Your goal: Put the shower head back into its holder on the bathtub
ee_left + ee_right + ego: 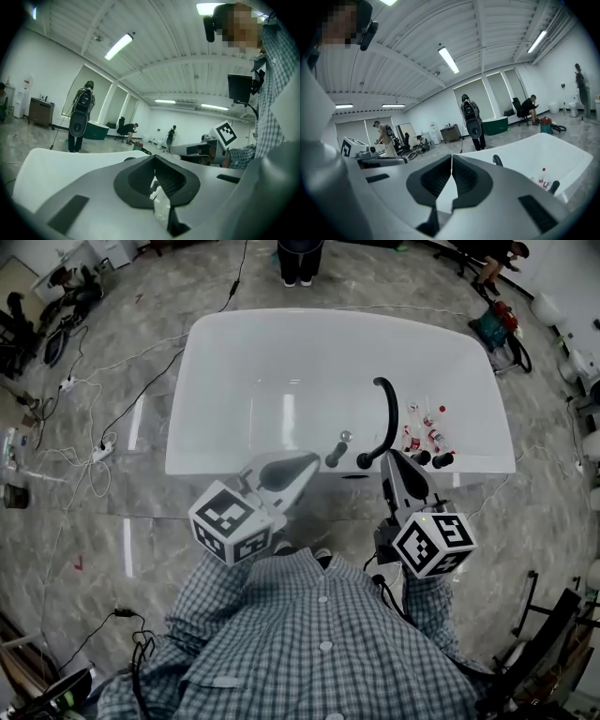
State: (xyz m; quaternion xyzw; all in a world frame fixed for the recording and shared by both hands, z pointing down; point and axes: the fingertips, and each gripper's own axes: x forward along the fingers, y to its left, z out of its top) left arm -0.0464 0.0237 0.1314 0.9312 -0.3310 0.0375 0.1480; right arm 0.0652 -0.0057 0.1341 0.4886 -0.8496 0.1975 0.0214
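Observation:
A white bathtub [234, 362] lies in front of me. On its near rim stand a tall black curved pipe [386, 418], a short black fitting with a chrome ball [337, 452] and two black knobs [432, 459]. I cannot tell which piece is the shower head. My left gripper [315, 462] hangs just before the rim, jaws shut and empty. My right gripper [390, 456] is raised beside the curved pipe's foot, also shut with nothing held. In the gripper views the left gripper [154, 161] and the right gripper [451, 159] point level over the tub [553, 154].
Small red-and-white bottles [424, 432] lie in the tub's right end. Cables [103, 442] trail over the floor at left. A person [300, 261] stands beyond the tub's far side, and others sit or stand further off. Bags [495, 329] sit at the far right corner.

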